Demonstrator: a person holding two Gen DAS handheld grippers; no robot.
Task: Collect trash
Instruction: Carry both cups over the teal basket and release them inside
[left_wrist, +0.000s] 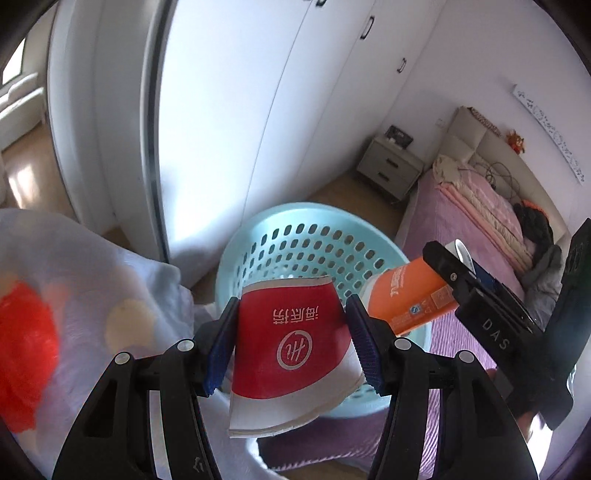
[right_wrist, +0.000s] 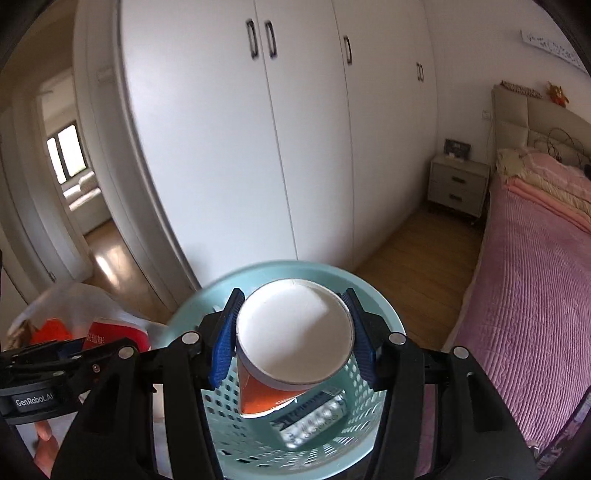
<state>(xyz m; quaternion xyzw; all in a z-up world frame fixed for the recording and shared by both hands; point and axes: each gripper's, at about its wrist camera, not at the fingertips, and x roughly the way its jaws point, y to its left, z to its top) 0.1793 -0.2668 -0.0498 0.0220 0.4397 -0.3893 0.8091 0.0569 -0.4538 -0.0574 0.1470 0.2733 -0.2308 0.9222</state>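
Note:
My left gripper (left_wrist: 291, 339) is shut on a flattened red and white paper cup (left_wrist: 291, 350), held just in front of a light blue perforated basket (left_wrist: 306, 236). My right gripper (right_wrist: 293, 336) is shut on an orange paper cup (right_wrist: 291, 332) with a white base, held above the same basket (right_wrist: 192, 314). In the left wrist view the right gripper (left_wrist: 480, 291) and its orange cup (left_wrist: 406, 299) hang over the basket's right rim. A blister pack (right_wrist: 314, 421) lies inside the basket. The red cup also shows in the right wrist view (right_wrist: 114, 332).
White wardrobe doors (right_wrist: 295, 147) stand behind the basket. A bed with a pink cover (right_wrist: 535, 295) is to the right, with a bedside cabinet (right_wrist: 458, 181) beyond. A pale cloth with red and yellow spots (left_wrist: 74, 302) lies at the left. An open doorway (right_wrist: 70, 184) is at far left.

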